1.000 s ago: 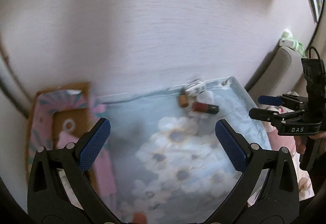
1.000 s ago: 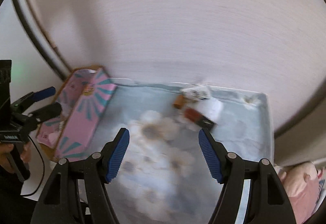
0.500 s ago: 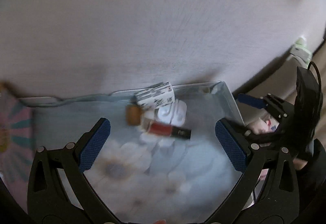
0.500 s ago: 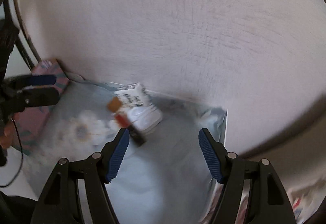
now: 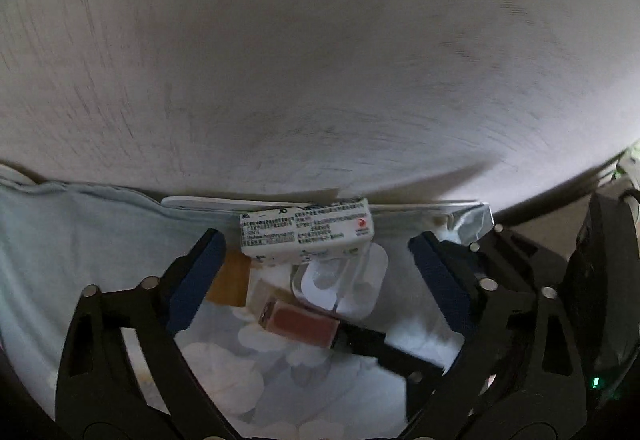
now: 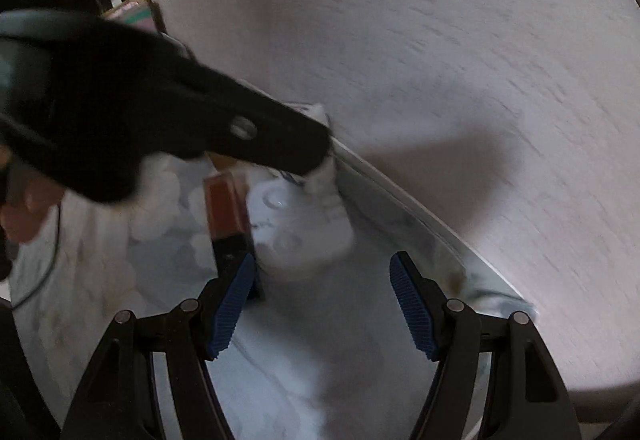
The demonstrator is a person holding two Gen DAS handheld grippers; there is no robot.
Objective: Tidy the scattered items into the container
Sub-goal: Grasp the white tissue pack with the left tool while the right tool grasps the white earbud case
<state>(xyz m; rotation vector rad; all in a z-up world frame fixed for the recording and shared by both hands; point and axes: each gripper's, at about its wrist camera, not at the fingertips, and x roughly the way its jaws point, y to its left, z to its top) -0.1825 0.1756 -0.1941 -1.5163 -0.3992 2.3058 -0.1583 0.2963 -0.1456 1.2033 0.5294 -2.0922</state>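
The left gripper (image 5: 316,276) points steeply down, its jaws apart and just closing somewhat. The right gripper (image 6: 324,304) stands half open, angled down.

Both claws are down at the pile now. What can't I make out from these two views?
- Container: barely in view; right wrist view shows only a blurred corner behind the left claw.
- Small brown item: left wrist view, partly behind the left claw's finger; identity unclear.
- Printed white box: text too small; in the right wrist view the left claw covers it.
- Red bottle: motion-blurred; its dark cap sits behind the right claw.
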